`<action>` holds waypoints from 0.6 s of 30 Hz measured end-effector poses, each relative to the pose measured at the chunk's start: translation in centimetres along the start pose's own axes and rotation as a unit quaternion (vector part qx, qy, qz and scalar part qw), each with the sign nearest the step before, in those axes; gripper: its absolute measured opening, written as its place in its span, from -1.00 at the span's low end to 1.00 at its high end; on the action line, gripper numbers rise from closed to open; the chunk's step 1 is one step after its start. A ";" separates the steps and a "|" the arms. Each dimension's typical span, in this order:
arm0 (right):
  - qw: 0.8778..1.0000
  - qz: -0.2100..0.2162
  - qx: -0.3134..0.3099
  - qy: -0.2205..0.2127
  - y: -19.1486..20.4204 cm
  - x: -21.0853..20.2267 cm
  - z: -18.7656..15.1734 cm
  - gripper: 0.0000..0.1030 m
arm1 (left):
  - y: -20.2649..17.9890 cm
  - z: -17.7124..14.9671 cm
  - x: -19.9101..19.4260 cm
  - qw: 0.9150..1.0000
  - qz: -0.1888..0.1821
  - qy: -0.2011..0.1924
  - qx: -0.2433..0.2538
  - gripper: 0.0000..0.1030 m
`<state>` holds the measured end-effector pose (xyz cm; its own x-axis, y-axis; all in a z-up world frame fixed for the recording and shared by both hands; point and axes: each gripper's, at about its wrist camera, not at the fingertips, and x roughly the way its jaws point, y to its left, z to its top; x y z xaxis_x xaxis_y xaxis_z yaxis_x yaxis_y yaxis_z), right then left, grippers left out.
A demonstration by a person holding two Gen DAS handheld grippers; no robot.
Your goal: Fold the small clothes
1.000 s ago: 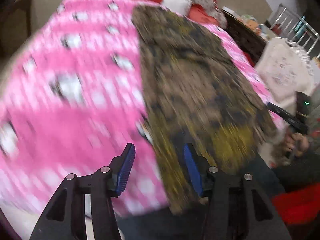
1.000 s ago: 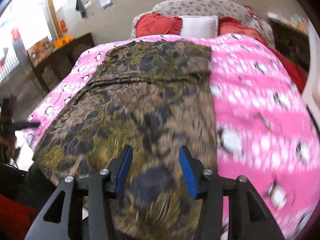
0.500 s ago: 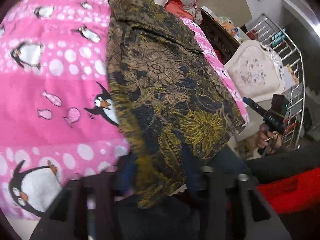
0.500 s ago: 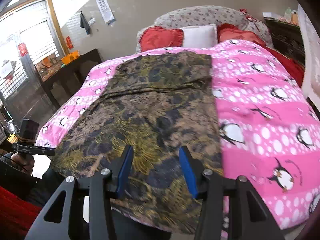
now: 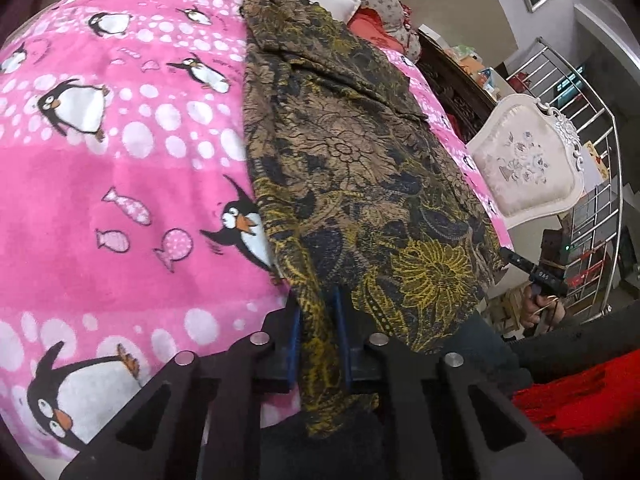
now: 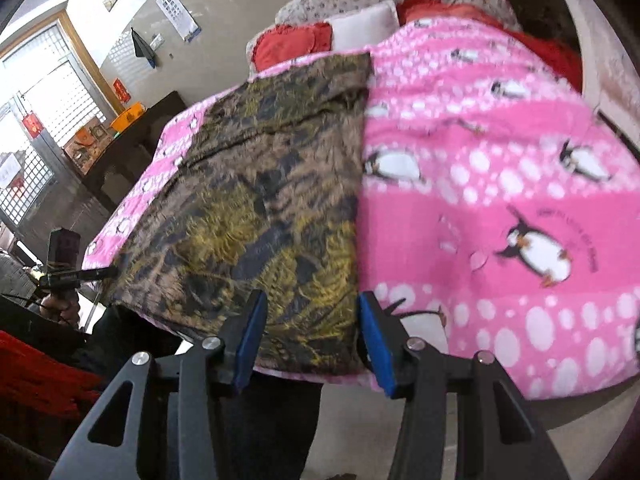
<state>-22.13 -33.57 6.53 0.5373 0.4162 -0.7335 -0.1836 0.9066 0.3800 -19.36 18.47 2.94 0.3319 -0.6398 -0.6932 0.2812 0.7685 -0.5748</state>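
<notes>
A brown, black and yellow floral garment (image 5: pixel 352 168) lies spread lengthwise on a pink penguin blanket (image 5: pixel 104 184) over a bed. My left gripper (image 5: pixel 318 344) is shut on the garment's near left corner, with cloth bunched between its blue pads. In the right wrist view the same garment (image 6: pixel 256 200) lies on the blanket (image 6: pixel 500 200). My right gripper (image 6: pixel 310 340) is open, its blue pads straddling the garment's near right corner at the bed's edge. The right gripper also shows in the left wrist view (image 5: pixel 532 272), held in a hand.
Red and white pillows (image 6: pixel 332 36) lie at the bed's head. A white upholstered chair (image 5: pixel 528 168) and a metal railing (image 5: pixel 592 128) stand right of the bed. A dark sideboard (image 6: pixel 120 148) stands left of it. The person's dark and red clothing (image 5: pixel 576 396) is close below.
My left gripper moved in to the garment's near corner and shut on it. My right gripper dropped lower and closer to the garment's other near corner, staying open.
</notes>
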 end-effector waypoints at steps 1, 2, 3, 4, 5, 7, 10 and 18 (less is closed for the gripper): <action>1.000 0.000 -0.002 -0.004 -0.1 0.2 -0.2 -0.12 | 0.1 -0.1 0.0 1.000 0.000 -0.001 -0.002 -1.00; 1.000 0.011 0.004 -0.016 -0.6 0.2 -0.3 -0.12 | 0.0 -0.1 0.1 1.000 0.003 -0.002 -0.002 -1.00; 1.000 0.022 0.013 -0.018 -0.9 0.2 -0.3 -0.12 | 0.0 -0.2 0.1 1.000 0.004 -0.004 -0.002 -1.00; 0.999 0.037 0.024 -0.020 -1.3 0.2 -0.3 -0.11 | -0.1 -0.2 0.2 1.000 0.004 -0.003 -0.001 -1.00; 0.997 0.065 0.034 -0.017 -1.5 0.3 -0.3 -0.12 | -0.2 -0.2 0.2 1.000 0.004 -0.003 0.000 -1.00; 0.994 0.108 0.032 -0.001 -1.4 0.5 -0.1 -0.51 | -0.1 0.0 0.2 1.000 0.003 -0.002 -0.002 -1.00; 0.994 0.099 0.040 0.007 -2.2 1.6 0.0 -0.69 | 0.0 0.1 0.4 1.000 0.006 -0.003 -0.003 -1.00; 0.990 0.122 0.034 -0.056 -1.1 -0.7 -0.1 -0.91 | -1.2 0.8 -3.0 0.997 -0.010 -0.073 -0.008 -1.00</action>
<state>-22.39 -34.88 6.59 0.5719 0.6094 -0.5492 -0.2652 0.7709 0.5791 -20.01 19.44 6.09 0.4544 -0.6484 -0.6107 0.2761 0.7544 -0.5955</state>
